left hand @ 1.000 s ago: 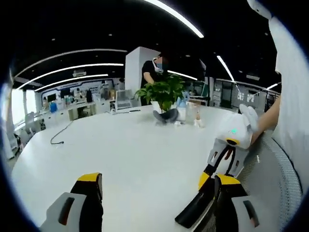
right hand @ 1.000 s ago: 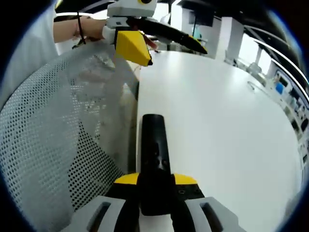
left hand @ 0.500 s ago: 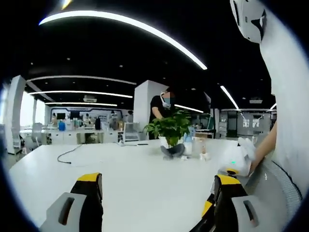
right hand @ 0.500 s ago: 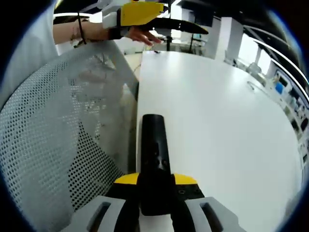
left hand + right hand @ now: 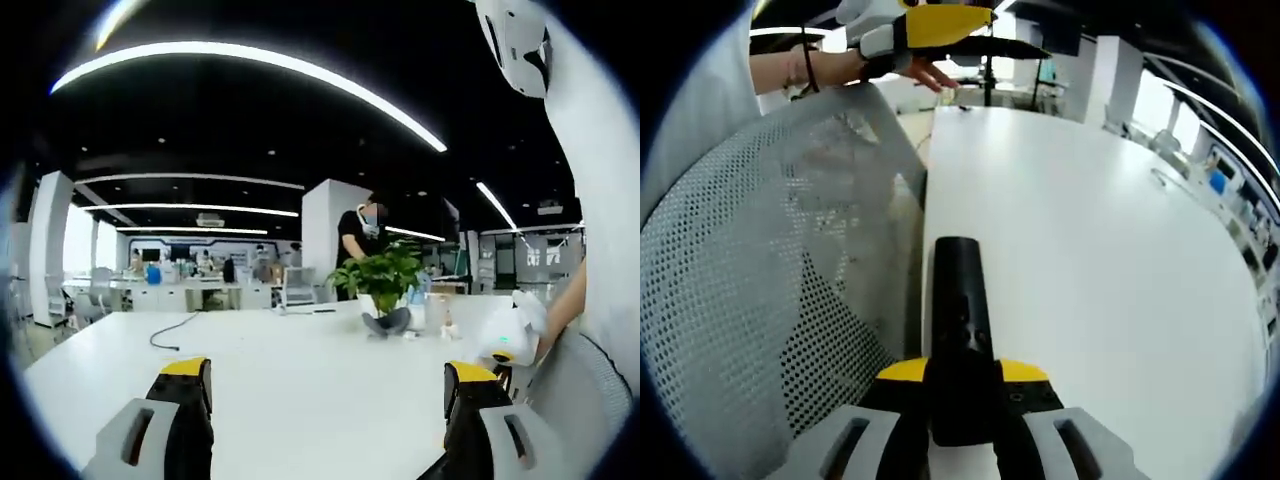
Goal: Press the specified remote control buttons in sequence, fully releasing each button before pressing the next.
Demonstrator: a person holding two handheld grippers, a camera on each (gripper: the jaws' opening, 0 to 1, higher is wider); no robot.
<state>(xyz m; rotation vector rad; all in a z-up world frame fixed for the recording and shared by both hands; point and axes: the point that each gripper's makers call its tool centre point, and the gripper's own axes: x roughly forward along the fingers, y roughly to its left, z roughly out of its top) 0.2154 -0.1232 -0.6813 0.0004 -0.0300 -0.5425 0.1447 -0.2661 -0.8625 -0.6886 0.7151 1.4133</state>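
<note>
Seemingly unmarked, the slim black remote sat clamped in the right gripper; left gripper fingers gaped over the smooth white worktop.

L hand-held gripper jaws wide apart over white table, plant beyond.

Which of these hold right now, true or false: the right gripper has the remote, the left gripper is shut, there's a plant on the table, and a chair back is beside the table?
1. The right gripper is shut on the black remote. True.
2. The left gripper is shut. False: its jaws stand wide apart with nothing between them.
3. A green potted plant stands on the white table. True.
4. A mesh chair back is beside the table. True.
5. The remote lies flat on the table, free of both grippers. False: the right gripper holds it above the table edge.
</note>
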